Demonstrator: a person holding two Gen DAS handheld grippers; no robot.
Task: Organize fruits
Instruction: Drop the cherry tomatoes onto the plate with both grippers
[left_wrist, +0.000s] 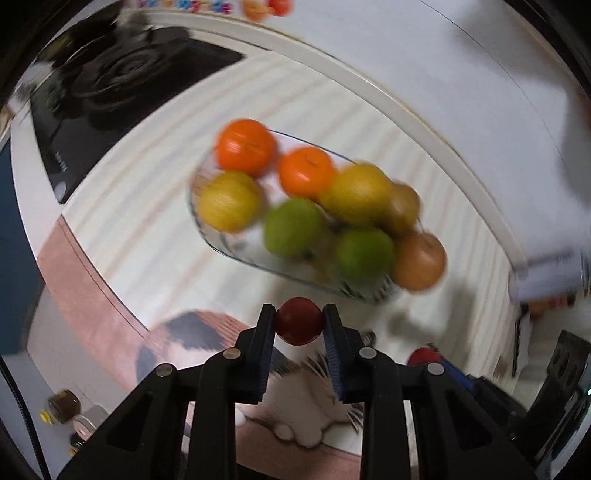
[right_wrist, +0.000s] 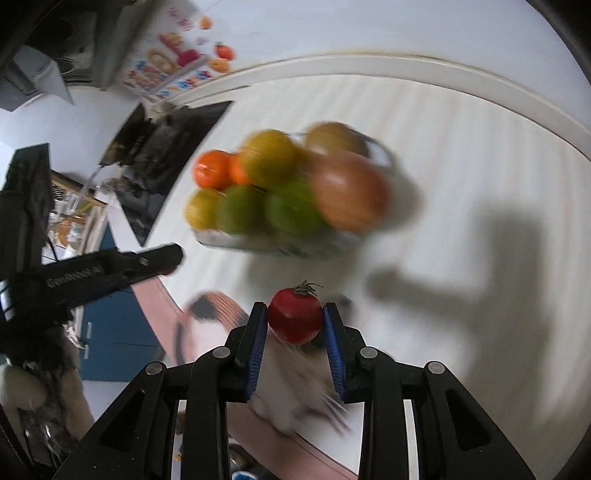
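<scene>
A clear glass bowl (left_wrist: 218, 245) holds several fruits: oranges (left_wrist: 244, 147), yellow ones (left_wrist: 229, 201), green ones (left_wrist: 293, 227) and a brownish apple (left_wrist: 419, 260). My left gripper (left_wrist: 298, 320) is shut on a small dark red fruit (left_wrist: 298, 320) just in front of the bowl. My right gripper (right_wrist: 294, 320) is shut on a red tomato (right_wrist: 294, 320) with a green stem, short of the same bowl (right_wrist: 280, 245). The left gripper (right_wrist: 173, 258) shows at the left of the right wrist view, and the right gripper (left_wrist: 424, 356) shows low right in the left wrist view. Both views are blurred.
The bowl stands on a pale striped tabletop (left_wrist: 147, 221). A pink mat with a cat picture (left_wrist: 207, 343) lies under the grippers. A black stovetop (left_wrist: 122, 88) is at the far left. A white wall (left_wrist: 406, 44) runs behind the table.
</scene>
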